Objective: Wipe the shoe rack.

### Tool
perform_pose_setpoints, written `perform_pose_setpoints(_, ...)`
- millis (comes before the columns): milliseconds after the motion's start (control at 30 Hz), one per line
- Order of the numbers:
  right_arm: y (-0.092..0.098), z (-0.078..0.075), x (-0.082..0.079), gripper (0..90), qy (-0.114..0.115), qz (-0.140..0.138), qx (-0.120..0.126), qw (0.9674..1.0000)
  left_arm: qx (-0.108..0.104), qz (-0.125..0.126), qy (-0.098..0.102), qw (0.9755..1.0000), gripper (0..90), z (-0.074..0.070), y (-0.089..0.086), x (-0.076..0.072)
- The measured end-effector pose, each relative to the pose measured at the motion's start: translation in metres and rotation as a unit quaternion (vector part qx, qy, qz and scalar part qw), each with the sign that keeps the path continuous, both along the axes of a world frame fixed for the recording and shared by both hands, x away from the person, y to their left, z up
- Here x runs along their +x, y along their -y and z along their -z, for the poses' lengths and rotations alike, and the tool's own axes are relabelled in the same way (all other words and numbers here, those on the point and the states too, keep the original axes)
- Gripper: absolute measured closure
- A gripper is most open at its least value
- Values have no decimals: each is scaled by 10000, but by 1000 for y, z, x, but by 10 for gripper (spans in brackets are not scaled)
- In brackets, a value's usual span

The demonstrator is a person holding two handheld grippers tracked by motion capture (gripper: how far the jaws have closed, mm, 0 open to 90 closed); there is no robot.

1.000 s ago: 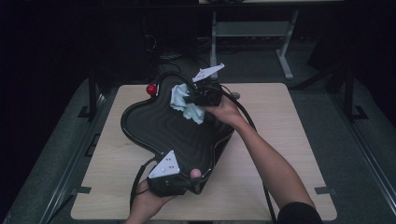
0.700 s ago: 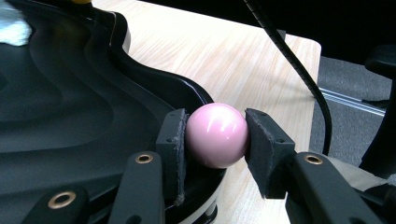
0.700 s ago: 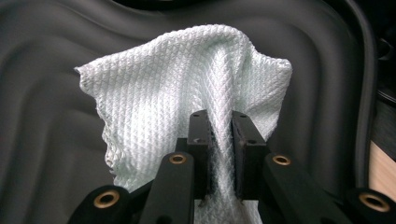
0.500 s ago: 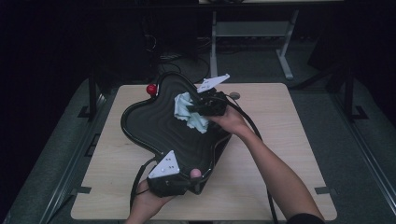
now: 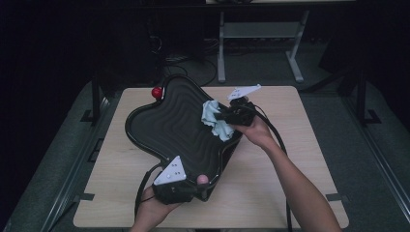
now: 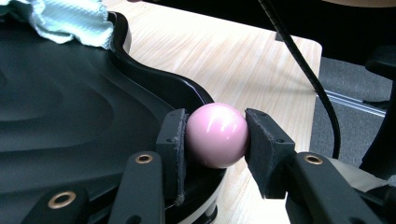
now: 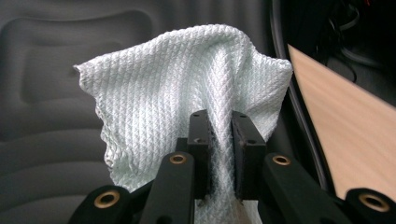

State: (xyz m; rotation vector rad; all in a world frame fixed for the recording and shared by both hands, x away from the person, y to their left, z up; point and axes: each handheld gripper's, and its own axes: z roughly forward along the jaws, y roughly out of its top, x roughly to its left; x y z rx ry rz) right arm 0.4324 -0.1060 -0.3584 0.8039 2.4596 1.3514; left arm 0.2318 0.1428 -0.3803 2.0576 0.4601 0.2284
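A black wavy tray (image 5: 169,125) lies across the wooden table (image 5: 290,164). My left gripper (image 6: 215,140) is shut on a pink ball (image 6: 216,135) fixed at the tray's near corner (image 5: 203,179). A red ball (image 5: 156,92) sits at the tray's far corner. My right gripper (image 7: 220,140) is shut on a pale blue cloth (image 7: 182,88), which it presses onto the tray's ribbed surface near the right rim (image 5: 216,121).
The tray's raised rim (image 6: 154,79) curves just beside the pink ball. Bare tabletop lies right of the tray. A cable (image 6: 303,65) trails across the table's edge. A metal stand (image 5: 261,43) is on the floor beyond the table.
My right gripper has slid the cloth across the tray toward its right rim and a little nearer. The left gripper has kept still on the pink ball.
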Motion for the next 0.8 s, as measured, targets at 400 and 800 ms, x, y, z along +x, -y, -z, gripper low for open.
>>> perform_pose_setpoints(400, 11, 7, -19, 797, 99, -28, -320, 9994, -3, 5, -1, 10000, 603, 0, 0, 0)
perform_pose_setpoints(800, 14, 10, -29, 798, 68, -23, -342, 9994, 6, -10, 3, 10000, 604, 0, 0, 0)
